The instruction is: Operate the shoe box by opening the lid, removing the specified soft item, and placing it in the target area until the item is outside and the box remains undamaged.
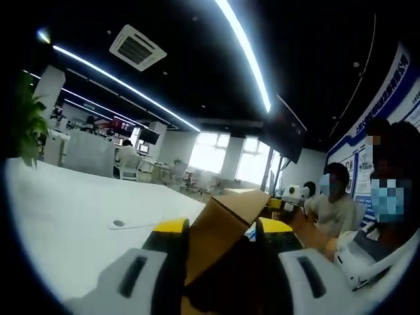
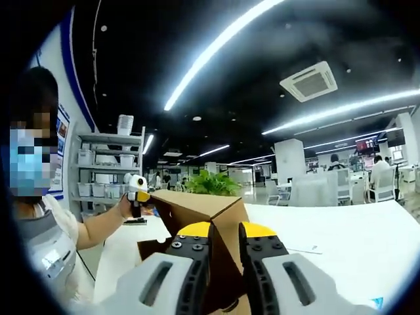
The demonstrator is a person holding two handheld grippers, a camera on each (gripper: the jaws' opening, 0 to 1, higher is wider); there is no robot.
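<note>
**Both claws clamped on the cardboard lid of the shoe box**

In the left gripper view, the left claw [image 1: 220,233] rose from the bottom centre of the frame, its two yellow-tipped jaws set narrow with a brown cardboard lid [image 1: 226,220] pinched between them. The lid stood tilted, its top edge reaching up to the middle of the frame. The white table [image 1: 72,216] spread across the lower left, with a small round mark and a thin pale strip lying on it just left of the jaws. A green plant [image 1: 26,128] showed at the far left edge. At the right of the frame a person [image 1: 331,203] in a light top sat behind the table, and another person [image 1: 387,216] stood nearer, at the right edge. Long ceiling lights ran across the upper part.

In the right gripper view, the right claw [image 2: 223,239] came up from the bottom centre, its jaws close together and gripping the same cardboard lid, seen here as a flap [image 2: 203,207] slanting from the middle left down between the yellow tips. The box body [image 2: 154,249] was partly visible as a dark brown wall at the lower left of the jaws, resting on the table [image 2: 328,230]. The other claw [image 2: 137,190], white with a yellow tip, touched the flap's far left corner, held by a person's hand [image 2: 125,207]. Whether the soft item lay inside could not be told. Shelves [image 2: 108,167] with containers stood at the middle left.
</note>
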